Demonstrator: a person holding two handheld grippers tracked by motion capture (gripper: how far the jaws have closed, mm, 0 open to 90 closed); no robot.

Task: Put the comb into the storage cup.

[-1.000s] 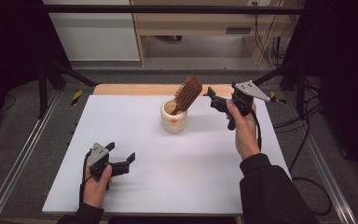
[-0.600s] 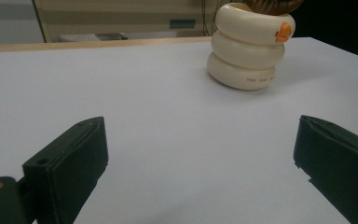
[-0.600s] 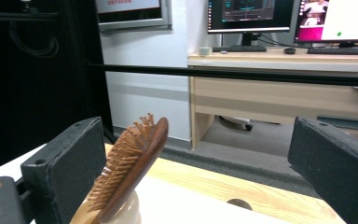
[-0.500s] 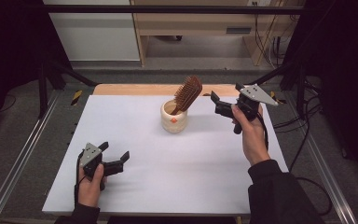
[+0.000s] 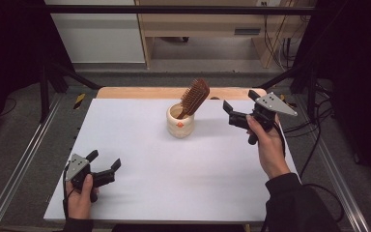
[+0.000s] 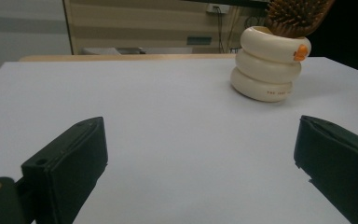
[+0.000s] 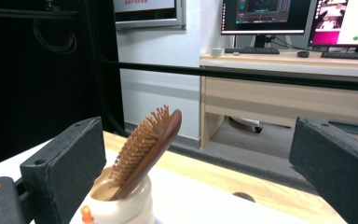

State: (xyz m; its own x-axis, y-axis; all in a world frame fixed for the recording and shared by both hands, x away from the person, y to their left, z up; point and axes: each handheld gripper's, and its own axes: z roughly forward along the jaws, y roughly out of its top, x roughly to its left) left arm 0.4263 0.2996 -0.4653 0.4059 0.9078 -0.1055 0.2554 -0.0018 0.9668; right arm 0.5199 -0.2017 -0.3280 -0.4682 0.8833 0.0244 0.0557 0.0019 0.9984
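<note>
Down at the near left corner of the white rectangular table top (image 5: 164,164), the left gripper (image 5: 105,163) rests low in the person's left hand (image 5: 79,199), its two black jaws spread wide with nothing but bare table between them; in the left gripper view the jaws stand far apart at the bottom corners. Farther along, toward the middle of the far side, stands the cream ceramic cup shaped like three stacked rings (image 5: 180,121), with a small orange mark on its side. A brown wooden paddle hairbrush (image 5: 194,96) stands handle-down in it, leaning to the right with its bristled head above the rim. To the right of the cup and apart from it, the right gripper (image 5: 238,107) is held up off the table in the person's right hand (image 5: 267,145), pointing left toward the brush. Its jaws are also wide open and grip nothing; in the right gripper view the hairbrush and cup show between them, farther off.
</note>
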